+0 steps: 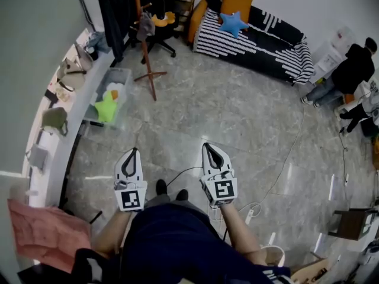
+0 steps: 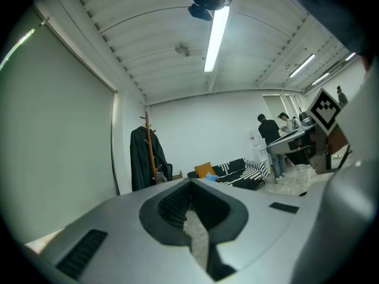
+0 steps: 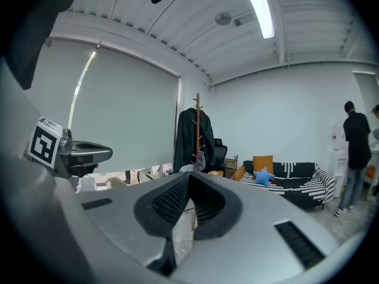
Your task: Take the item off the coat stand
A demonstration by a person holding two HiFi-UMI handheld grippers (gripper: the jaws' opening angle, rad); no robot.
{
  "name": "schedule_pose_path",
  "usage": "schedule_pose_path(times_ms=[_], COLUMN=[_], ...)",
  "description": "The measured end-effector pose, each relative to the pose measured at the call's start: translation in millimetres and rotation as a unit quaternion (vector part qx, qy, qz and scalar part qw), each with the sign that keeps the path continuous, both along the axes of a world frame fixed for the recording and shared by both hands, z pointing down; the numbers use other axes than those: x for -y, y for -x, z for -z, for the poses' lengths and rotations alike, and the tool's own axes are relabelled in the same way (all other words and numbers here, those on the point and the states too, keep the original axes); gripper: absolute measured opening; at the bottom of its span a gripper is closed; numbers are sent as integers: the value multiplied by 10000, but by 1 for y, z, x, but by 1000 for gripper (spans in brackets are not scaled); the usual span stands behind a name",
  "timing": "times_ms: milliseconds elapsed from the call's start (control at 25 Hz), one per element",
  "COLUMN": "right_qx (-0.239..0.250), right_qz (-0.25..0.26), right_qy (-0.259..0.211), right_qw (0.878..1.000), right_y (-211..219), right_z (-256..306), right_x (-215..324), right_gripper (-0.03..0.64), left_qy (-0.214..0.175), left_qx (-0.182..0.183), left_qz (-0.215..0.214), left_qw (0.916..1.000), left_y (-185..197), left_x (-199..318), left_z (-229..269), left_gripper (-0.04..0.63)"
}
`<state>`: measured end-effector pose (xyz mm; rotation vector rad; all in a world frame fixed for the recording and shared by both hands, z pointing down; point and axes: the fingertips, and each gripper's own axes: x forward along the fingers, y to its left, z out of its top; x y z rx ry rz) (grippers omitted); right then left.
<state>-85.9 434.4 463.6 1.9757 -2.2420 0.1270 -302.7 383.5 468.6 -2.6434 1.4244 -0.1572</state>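
Observation:
A wooden coat stand [image 1: 148,58] rises from the marble floor at the far left, well ahead of me. A dark coat [image 1: 115,10] and a small grey item [image 1: 145,25] hang on it. The left gripper view shows the coat stand [image 2: 148,147] with the coat [image 2: 140,161] in the distance. In the right gripper view the coat stand [image 3: 198,123] carries the grey item [image 3: 201,157]. My left gripper [image 1: 134,151] and right gripper [image 1: 206,145] are held side by side in front of my body, both shut and empty, far from the stand.
A striped sofa [image 1: 254,37] with a blue star cushion [image 1: 233,22] stands at the back. Behind the stand is an office chair [image 1: 161,31]. A clear bin with a green star toy [image 1: 108,108] sits by a long counter [image 1: 65,117] on the left. A cable [image 1: 278,170] crosses the floor. A person [image 1: 349,70] is at far right.

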Motion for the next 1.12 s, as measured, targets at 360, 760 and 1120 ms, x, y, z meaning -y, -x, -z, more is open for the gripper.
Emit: schedule_pose_path(times_ms=[360,760,1120], right_qx=[-63,-8,-8], right_qz=[-14,14,39], right_qy=[-14,10,7], right_qw=[10000,10000,10000], right_y=[-7,-5,-9], right_z=[2,-1,0], right_x=[-4,-6,-7], right_gripper=[17,17,17], left_qy=[176,218,216], left_qx=[16,35,57], left_qz=[-280,-499,-483], left_qw=[9995,9985,9986], left_y=[-14,-23,-29], left_x=[2,17,22], left_z=[-5,-3,-3], left_gripper=[104,308,321])
